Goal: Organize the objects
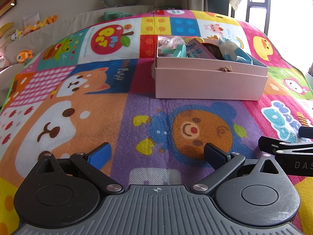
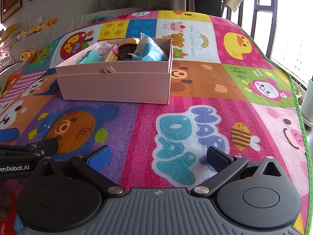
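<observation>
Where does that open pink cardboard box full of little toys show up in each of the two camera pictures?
Left wrist view: pink cardboard box, right of centre, upper half.
Right wrist view: same box, left of centre, upper half.
Shared landmark: orange bear face on purple mat square, in front of the box.

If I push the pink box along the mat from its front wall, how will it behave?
The pink box looks like thin cardboard, so its wall may flex inward. Its broad, flat base makes tipping unlikely. The textured play mat probably adds drag, so it may pivot rather than slide straight.
</observation>
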A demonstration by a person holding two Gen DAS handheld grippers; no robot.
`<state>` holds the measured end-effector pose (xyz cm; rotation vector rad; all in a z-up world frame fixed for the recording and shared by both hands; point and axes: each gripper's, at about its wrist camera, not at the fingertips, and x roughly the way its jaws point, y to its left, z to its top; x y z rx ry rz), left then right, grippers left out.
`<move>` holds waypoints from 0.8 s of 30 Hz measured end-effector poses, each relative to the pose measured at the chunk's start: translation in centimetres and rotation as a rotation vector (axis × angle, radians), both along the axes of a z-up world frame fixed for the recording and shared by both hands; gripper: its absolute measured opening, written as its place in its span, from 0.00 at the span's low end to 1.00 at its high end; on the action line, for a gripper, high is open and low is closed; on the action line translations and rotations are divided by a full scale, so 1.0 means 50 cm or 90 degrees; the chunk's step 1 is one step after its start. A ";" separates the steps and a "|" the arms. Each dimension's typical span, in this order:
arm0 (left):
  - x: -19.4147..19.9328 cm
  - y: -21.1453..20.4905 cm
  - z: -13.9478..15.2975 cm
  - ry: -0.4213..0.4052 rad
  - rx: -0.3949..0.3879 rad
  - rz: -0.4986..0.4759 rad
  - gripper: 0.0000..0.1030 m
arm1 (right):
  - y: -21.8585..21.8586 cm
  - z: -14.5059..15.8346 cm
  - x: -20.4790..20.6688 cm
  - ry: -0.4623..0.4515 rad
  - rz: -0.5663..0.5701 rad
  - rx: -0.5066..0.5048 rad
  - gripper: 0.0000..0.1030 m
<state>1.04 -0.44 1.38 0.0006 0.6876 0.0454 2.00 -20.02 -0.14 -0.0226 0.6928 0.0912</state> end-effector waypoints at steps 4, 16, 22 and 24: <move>0.000 0.000 0.000 0.000 0.000 0.000 1.00 | 0.000 0.000 -0.001 0.000 0.000 0.000 1.00; 0.001 0.002 -0.002 0.000 0.001 0.000 1.00 | -0.001 0.000 -0.001 0.000 0.000 0.000 1.00; 0.002 0.000 -0.001 0.001 0.001 0.000 1.00 | 0.000 0.001 -0.001 0.000 0.000 -0.002 1.00; 0.001 0.000 -0.002 0.001 0.004 -0.001 1.00 | 0.003 0.000 -0.003 0.000 0.000 -0.004 1.00</move>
